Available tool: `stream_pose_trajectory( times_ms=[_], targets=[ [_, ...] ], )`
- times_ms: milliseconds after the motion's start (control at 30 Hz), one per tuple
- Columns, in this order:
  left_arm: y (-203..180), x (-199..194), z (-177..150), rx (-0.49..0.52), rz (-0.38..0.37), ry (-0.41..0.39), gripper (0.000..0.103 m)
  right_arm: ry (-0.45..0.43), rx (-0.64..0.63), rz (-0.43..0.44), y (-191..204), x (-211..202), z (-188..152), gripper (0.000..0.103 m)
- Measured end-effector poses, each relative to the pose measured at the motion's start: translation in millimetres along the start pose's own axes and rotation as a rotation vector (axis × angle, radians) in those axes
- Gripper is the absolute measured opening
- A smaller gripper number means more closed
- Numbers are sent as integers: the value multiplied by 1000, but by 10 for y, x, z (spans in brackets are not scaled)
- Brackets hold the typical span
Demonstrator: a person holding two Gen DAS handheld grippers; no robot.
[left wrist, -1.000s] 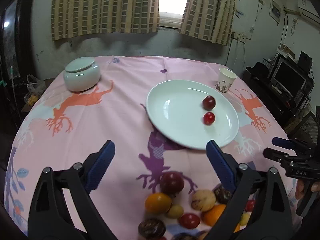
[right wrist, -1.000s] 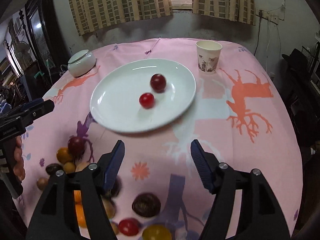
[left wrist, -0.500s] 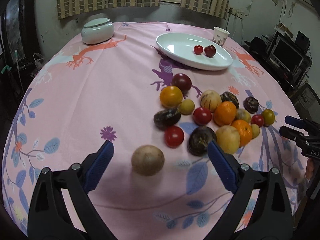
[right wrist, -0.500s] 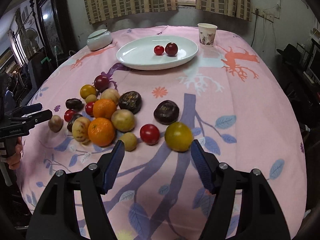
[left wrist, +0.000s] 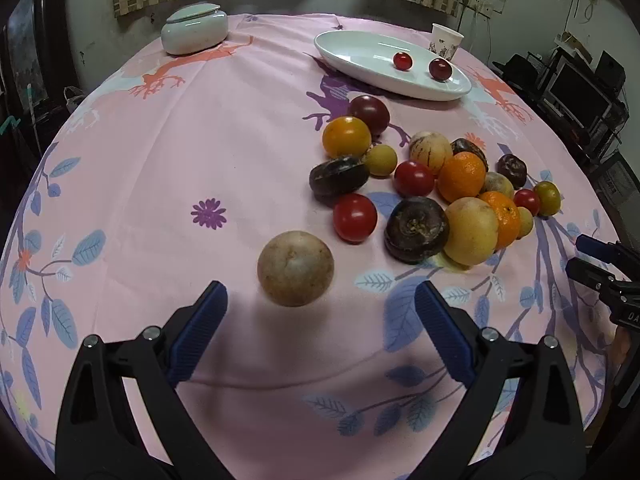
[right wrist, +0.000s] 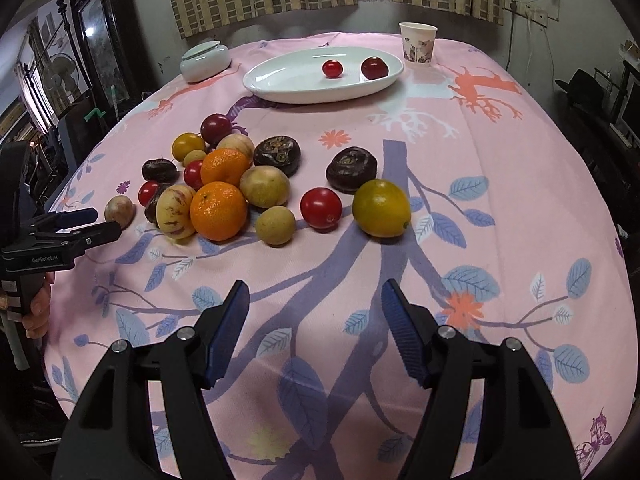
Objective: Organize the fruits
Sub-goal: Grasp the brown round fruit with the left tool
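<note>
Lying far left on the pink tablecloth (right wrist: 500, 168): a lidded ceramic jar (right wrist: 205, 60), playing no visible part. Hovering at the near left edge: left gripper (left wrist: 320, 312), jaws spread and holding nothing, pointing toward a lone tan round fruit (left wrist: 295, 267) just beyond the fingertips. Waiting right of that fruit: the main heap of fruits (right wrist: 224, 184), mixing oranges, red tomatoes, dark purple ones and pale yellow ones, all unsorted. Sitting far behind the heap: white plate (right wrist: 280, 80), carrying only two red fruits (right wrist: 333, 69). Lying slightly apart on the right: a yellow-green citrus (right wrist: 381, 208). Hanging near right: right gripper (right wrist: 314, 320), jaws parted, gripping nothing. Judging by this, barely starting; almost everything remaining.
</note>
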State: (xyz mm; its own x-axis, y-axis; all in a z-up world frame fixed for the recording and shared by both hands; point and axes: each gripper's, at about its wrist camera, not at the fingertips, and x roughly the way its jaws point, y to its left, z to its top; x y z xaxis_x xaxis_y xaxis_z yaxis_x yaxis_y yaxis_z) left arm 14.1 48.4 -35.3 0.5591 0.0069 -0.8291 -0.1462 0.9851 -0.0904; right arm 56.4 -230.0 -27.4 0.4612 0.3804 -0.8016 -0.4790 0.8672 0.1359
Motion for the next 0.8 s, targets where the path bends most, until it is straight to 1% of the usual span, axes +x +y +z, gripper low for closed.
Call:
stream_pose_trajectory(
  times_ms=[133, 200, 267, 467, 633, 700, 733, 767, 800],
  targets=[
    [41, 89, 25, -4, 20, 25, 96, 15, -8, -28, -22, 56, 52, 69],
    [74, 138, 31, -19, 0, 42, 96, 24, -2, -57, -49, 91, 95, 69],
    [107, 168, 19, -35, -12, 42, 96, 26, 3, -61, -72, 111, 122, 69],
    [129, 150, 51, -23, -8, 13, 96, 35, 25, -49, -122, 176, 143, 69],
    [148, 168, 79, -19, -37, 17, 96, 7, 3, 5, -27, 102, 183, 69],
    [148, 176, 80, -17, -35, 10, 95, 1, -13, 19, 34, 78, 198, 69],
    [146, 171, 76, -16, -29, 5, 92, 0, -19, 25, 59, 73, 204, 69],
    [151, 162, 84, -17, -26, -1, 79, 0, -23, 32, 80, 71, 209, 69],
    [165, 153, 89, -19, -27, -4, 71, 1, -27, 37, 104, 71, 211, 69]
  ],
)
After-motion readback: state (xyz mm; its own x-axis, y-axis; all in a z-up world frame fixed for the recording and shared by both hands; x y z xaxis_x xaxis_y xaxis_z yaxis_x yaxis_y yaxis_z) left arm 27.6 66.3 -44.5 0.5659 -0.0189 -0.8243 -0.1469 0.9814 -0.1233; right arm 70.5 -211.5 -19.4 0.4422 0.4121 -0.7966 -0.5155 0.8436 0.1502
